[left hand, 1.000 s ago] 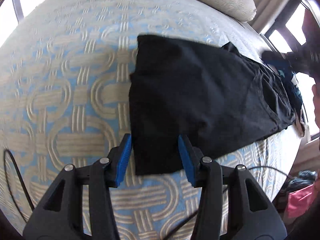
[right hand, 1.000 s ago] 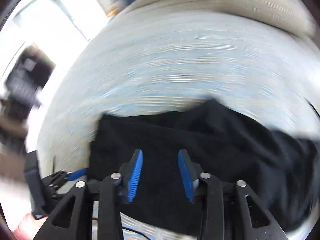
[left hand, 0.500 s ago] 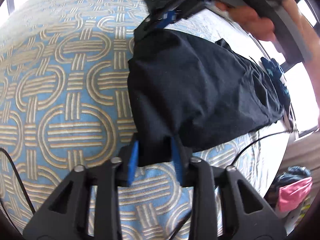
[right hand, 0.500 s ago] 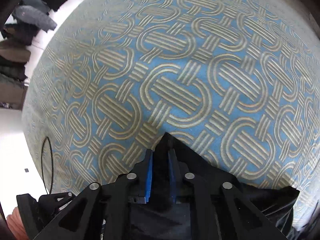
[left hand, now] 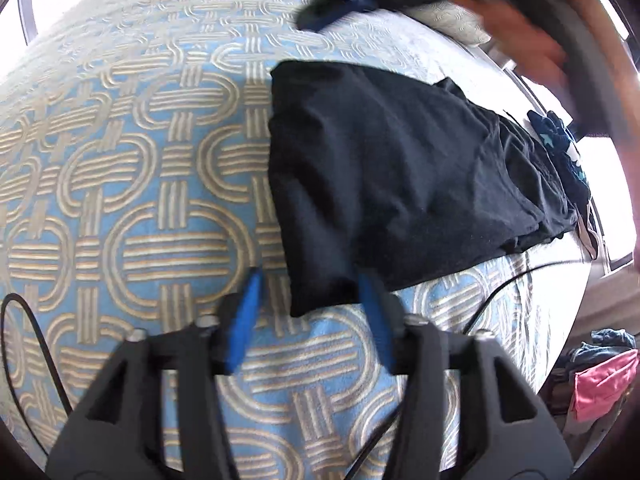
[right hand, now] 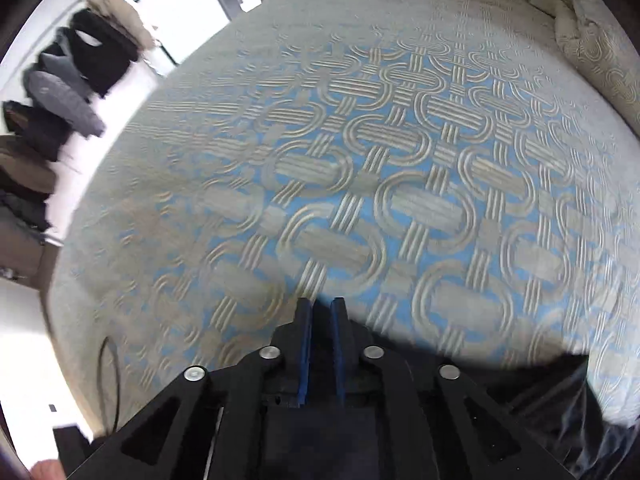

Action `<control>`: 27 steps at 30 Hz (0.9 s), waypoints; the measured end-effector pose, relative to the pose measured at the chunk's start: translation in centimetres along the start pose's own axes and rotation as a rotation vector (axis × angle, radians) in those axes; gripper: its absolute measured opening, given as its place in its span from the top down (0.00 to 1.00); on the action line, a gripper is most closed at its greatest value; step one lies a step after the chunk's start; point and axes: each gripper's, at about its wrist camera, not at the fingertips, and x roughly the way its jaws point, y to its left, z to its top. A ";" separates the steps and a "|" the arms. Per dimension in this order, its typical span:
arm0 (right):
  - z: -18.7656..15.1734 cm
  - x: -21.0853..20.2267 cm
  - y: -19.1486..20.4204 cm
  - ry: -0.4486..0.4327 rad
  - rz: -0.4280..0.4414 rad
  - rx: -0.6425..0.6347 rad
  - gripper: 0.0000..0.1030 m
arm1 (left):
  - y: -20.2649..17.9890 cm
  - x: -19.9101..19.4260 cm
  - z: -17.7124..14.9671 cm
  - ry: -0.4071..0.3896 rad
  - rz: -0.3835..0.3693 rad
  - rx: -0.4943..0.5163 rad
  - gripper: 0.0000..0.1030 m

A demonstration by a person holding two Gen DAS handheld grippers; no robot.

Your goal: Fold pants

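The black pants (left hand: 400, 176) lie folded on the bed (left hand: 132, 184), their near corner between the opening jaws of the left gripper (left hand: 310, 312) (pads clear of cloth), so that corner may slump and spoil the fold, while the right gripper (right hand: 320, 344) opens slightly from near-shut, empty.

We find no text, label, brand, number or sign that can be read in either view. The bedspread (left hand: 168, 240) bears only a woven ring pattern, and the black pants (left hand: 392, 184) show no tag. A dark blue cloth (left hand: 560, 148) at the far edge carries pale marks, perhaps a print rather than letters; they are too small to tell.
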 end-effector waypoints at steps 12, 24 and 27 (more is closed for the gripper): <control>-20.0 -8.8 -12.4 -0.082 0.007 0.392 0.75 | -6.1 -3.3 2.1 -0.076 0.094 0.143 0.37; -26.6 -13.3 -15.6 -0.253 0.068 0.529 0.73 | -11.2 2.4 4.7 -0.013 0.062 0.199 0.37; -25.5 -12.1 -13.9 -0.267 0.157 0.495 0.73 | -10.9 4.9 4.5 0.049 0.067 0.164 0.37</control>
